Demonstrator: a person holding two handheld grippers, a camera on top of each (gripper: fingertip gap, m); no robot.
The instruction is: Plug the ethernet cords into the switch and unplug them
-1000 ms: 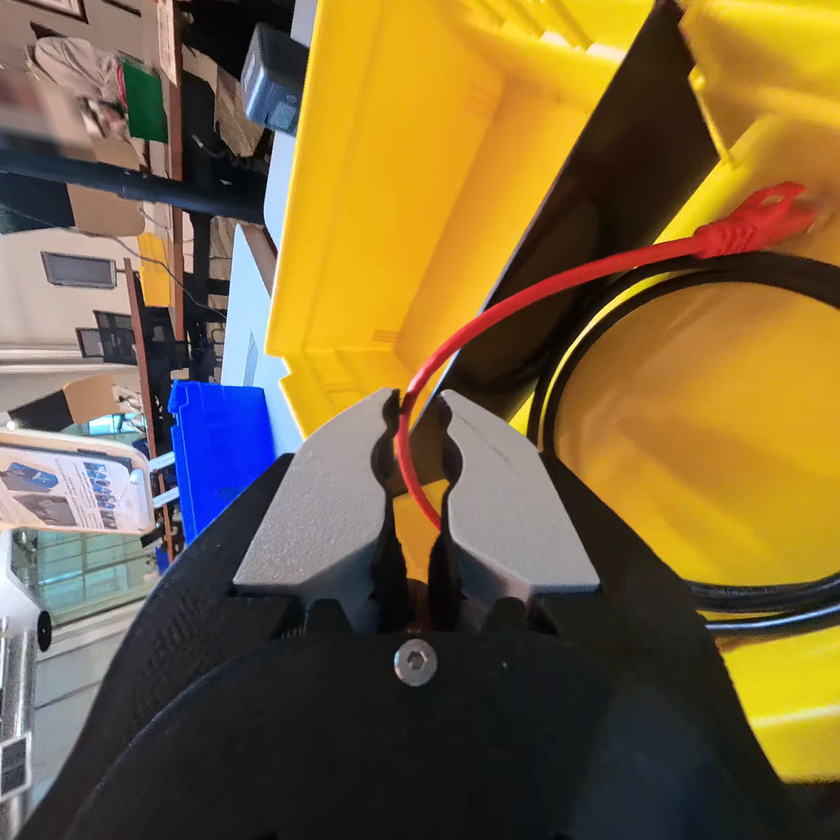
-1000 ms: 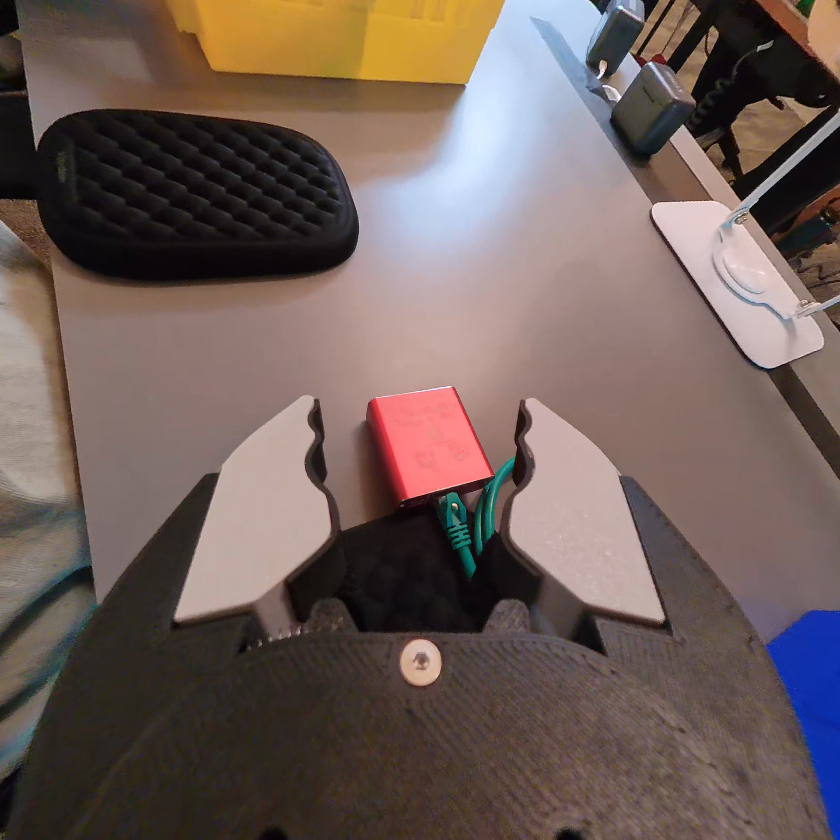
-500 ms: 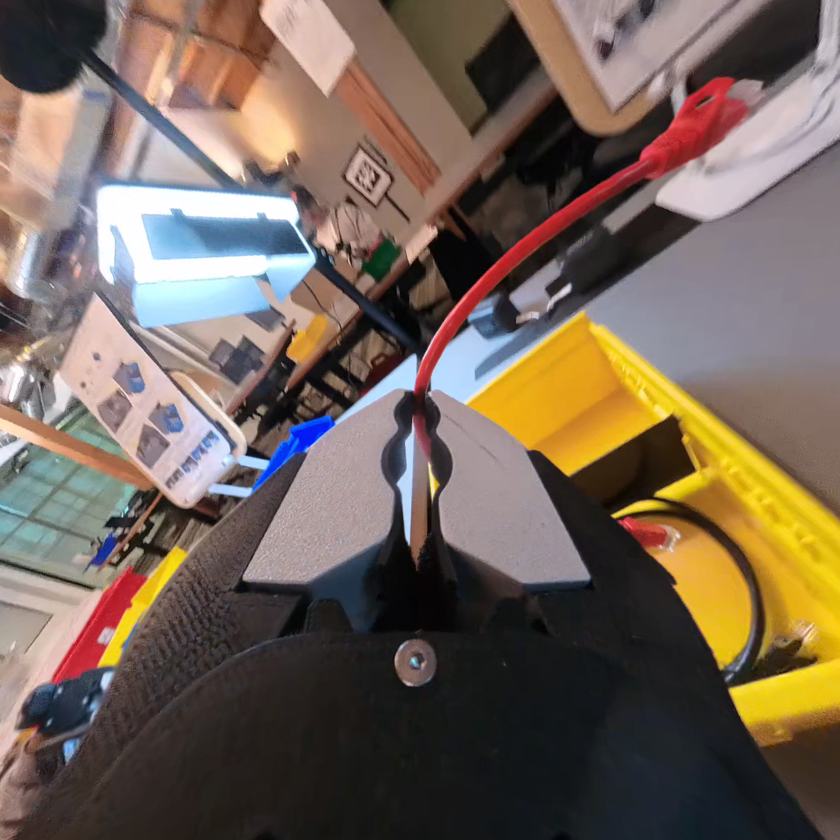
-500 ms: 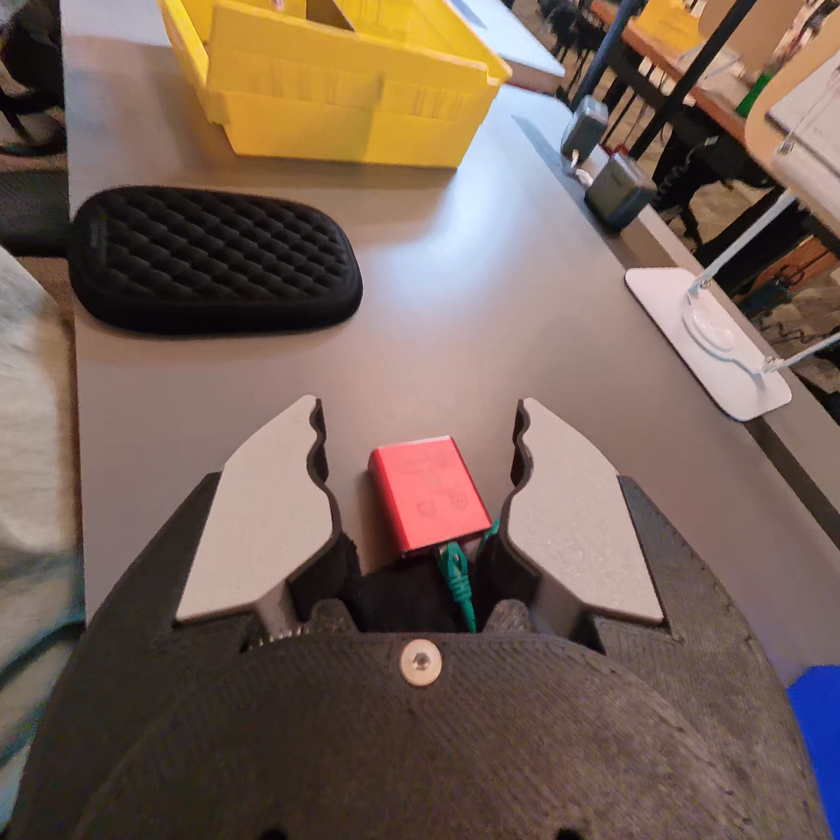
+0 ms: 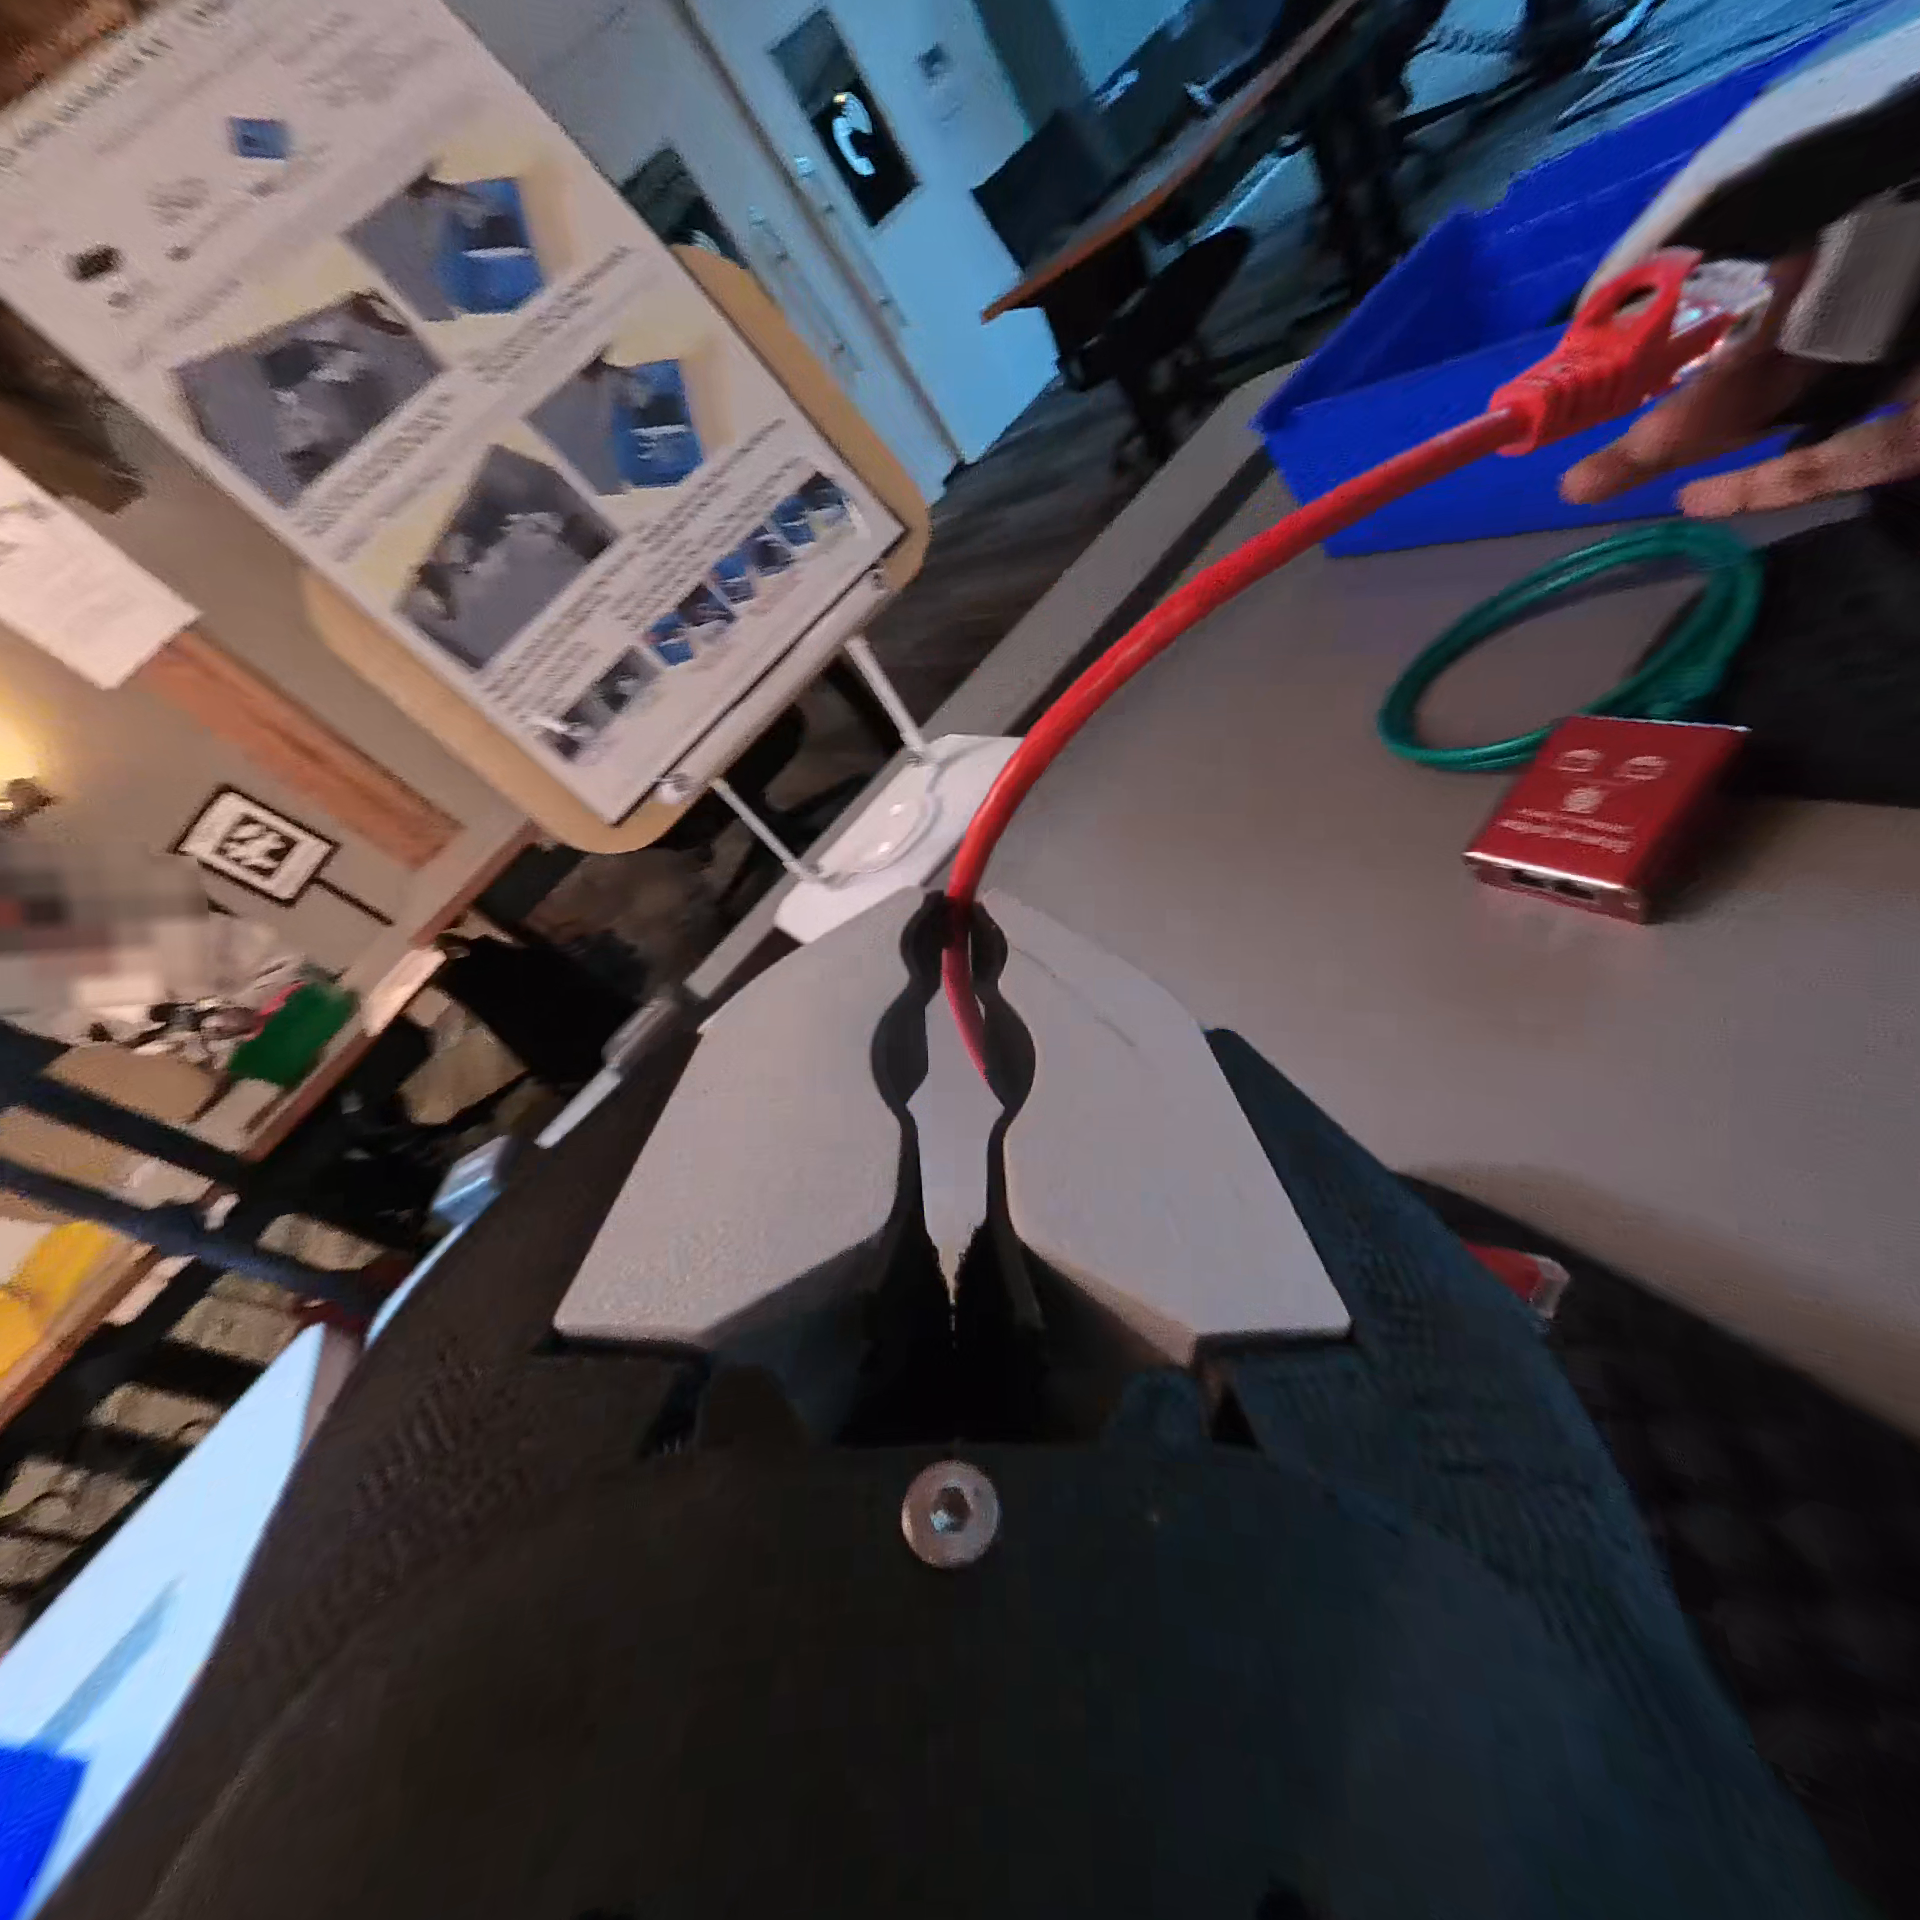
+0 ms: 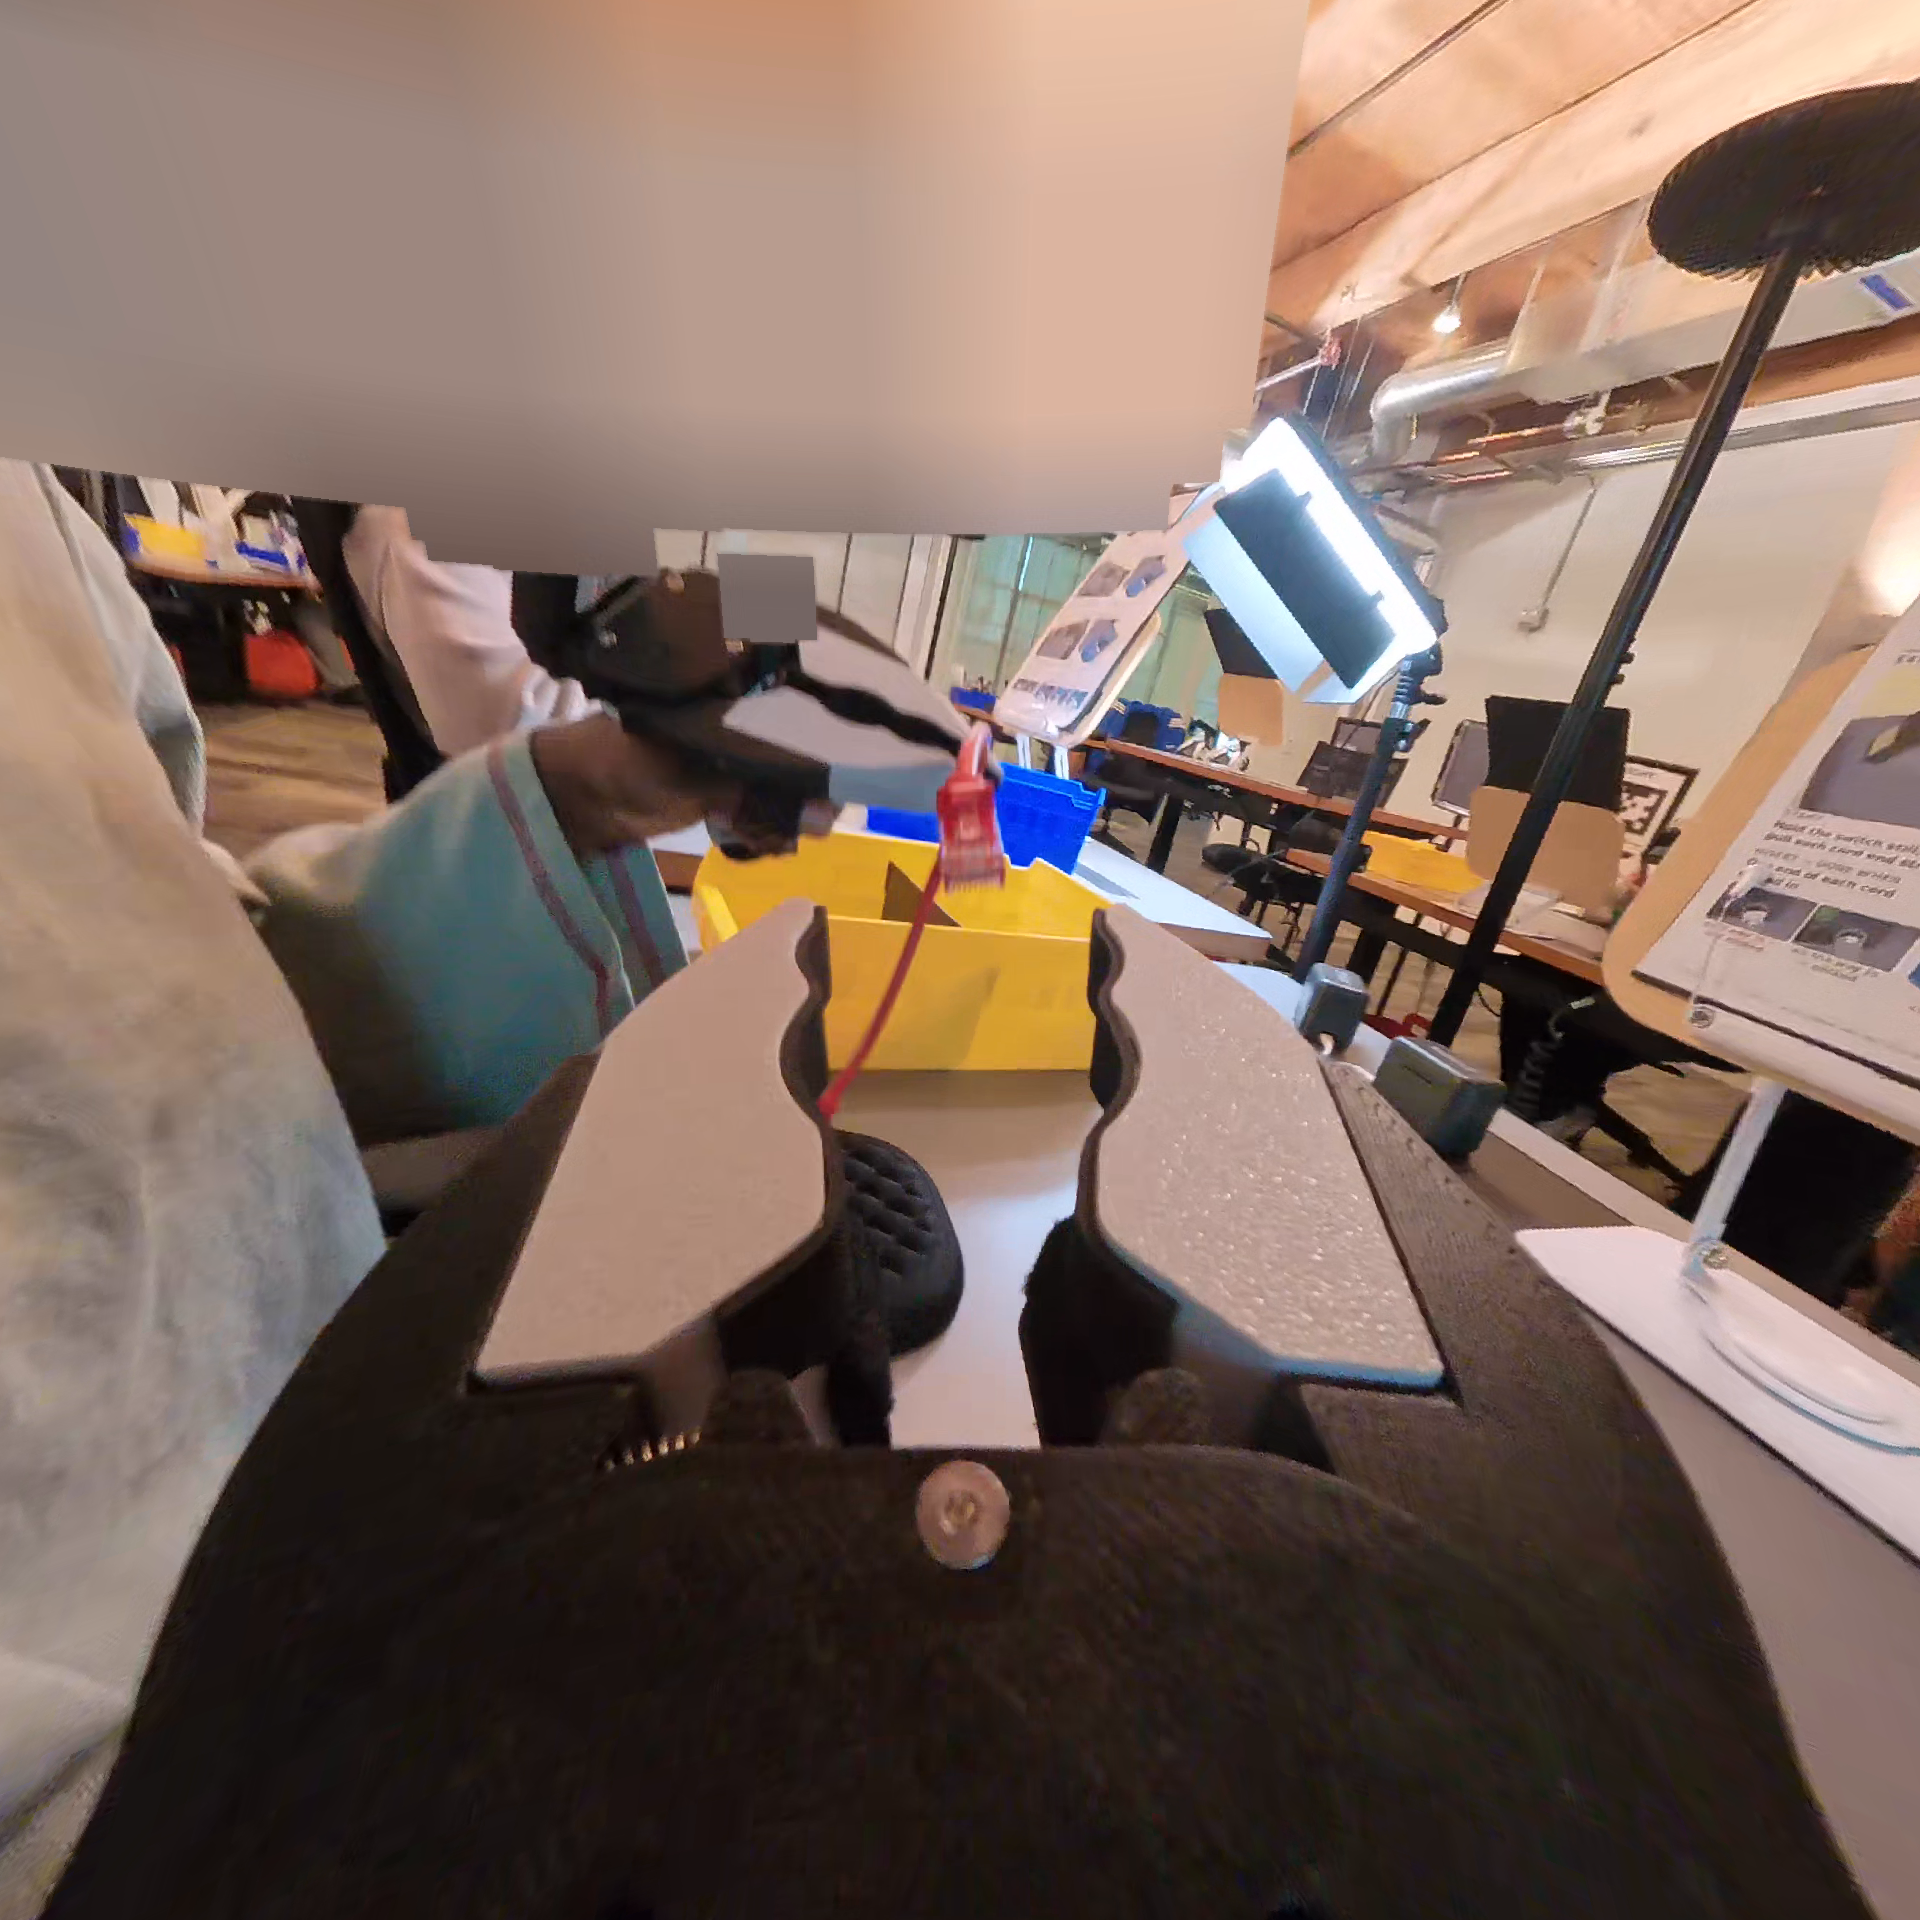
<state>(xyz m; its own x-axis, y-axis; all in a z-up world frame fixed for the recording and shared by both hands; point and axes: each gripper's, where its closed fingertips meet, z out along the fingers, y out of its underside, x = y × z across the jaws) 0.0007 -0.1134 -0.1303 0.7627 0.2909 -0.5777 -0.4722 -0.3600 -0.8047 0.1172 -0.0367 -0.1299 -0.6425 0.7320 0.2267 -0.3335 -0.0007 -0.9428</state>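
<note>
My left gripper (image 5: pixel 961 925) is shut on a red ethernet cord (image 5: pixel 1132 644) and holds it in the air. The cord arcs up to its red plug (image 5: pixel 1621 332), which is free. On the grey table (image 5: pixel 1299 1039) lies the small red switch (image 5: pixel 1605 821), its ports facing me, with a coiled green cord (image 5: pixel 1579 644) behind it. My right gripper (image 6: pixel 956 925) is open and empty, raised above the table. It faces the left gripper (image 6: pixel 966 743) and the red plug (image 6: pixel 971 831). One of its fingers (image 5: pixel 1860 291) shows near the plug.
A yellow bin (image 6: pixel 966 997) stands at the table's far end, with a black padded rest (image 6: pixel 894 1226) in front of it. A blue bin (image 5: pixel 1507 416) sits behind the green cord. Sign stands (image 6: pixel 1766 935) and grey adapters (image 6: pixel 1439 1091) line the right edge. The gap from one gripper's tips to the other's is roughly 15 cm. To the small red switch (image 5: pixel 1605 821): right tips about 20 cm, left tips about 25 cm.
My left gripper has carried the red cord out of the yellow bin and swung toward the switch. My right gripper has lifted off the switch and tilted up.
</note>
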